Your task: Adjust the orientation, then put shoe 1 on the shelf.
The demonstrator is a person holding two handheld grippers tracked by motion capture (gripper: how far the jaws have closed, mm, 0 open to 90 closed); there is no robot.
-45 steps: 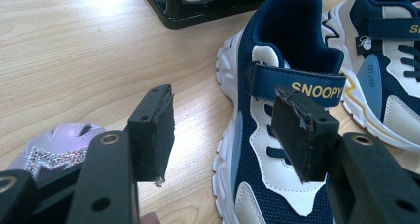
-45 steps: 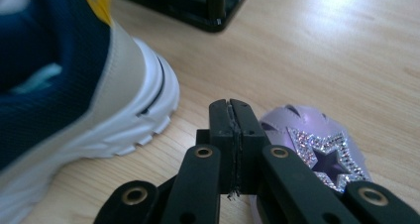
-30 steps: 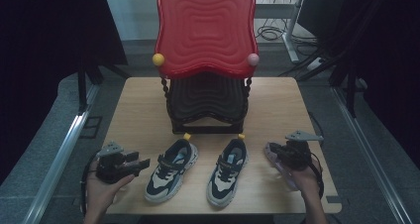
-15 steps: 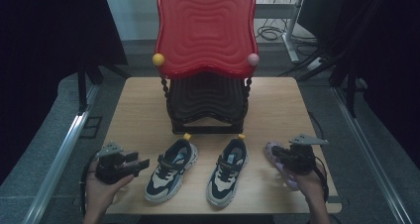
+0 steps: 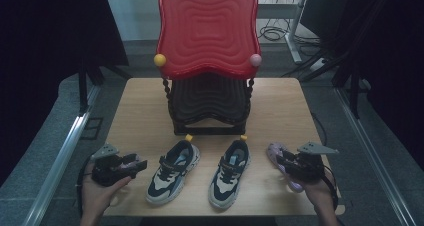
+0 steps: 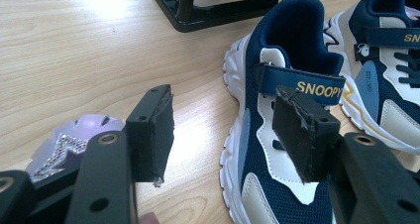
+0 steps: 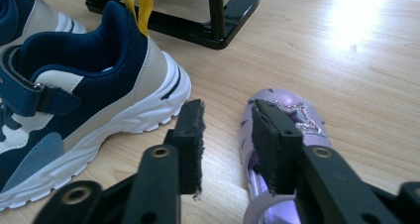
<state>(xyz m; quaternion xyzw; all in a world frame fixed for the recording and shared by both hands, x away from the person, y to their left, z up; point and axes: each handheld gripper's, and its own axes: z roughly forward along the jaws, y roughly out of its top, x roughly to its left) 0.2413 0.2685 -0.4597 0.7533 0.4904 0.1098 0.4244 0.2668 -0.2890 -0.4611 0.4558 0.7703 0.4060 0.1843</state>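
Purple sandal lies at the counter's near right, beside the right sneaker. Right claw released, straddling its edge; clench squarely there. Left claw released, idle.

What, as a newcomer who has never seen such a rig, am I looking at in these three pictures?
There is no robot here. A person sits at a wooden table and holds a hand-held two-jaw tool in each hand.

The high view looks down from above the person. The other two pictures come from small cameras riding on the tools, so each looks along its own black jaws.

On the table stands a black rack with a red tray on top. In front of it lie the left sneaker and the right sneaker, both navy and white.

The left gripper is open and faces the left sneaker, with a purple sandal beside it. The right gripper is also open, with one jaw over a second purple sandal. Nothing is clearly gripped.
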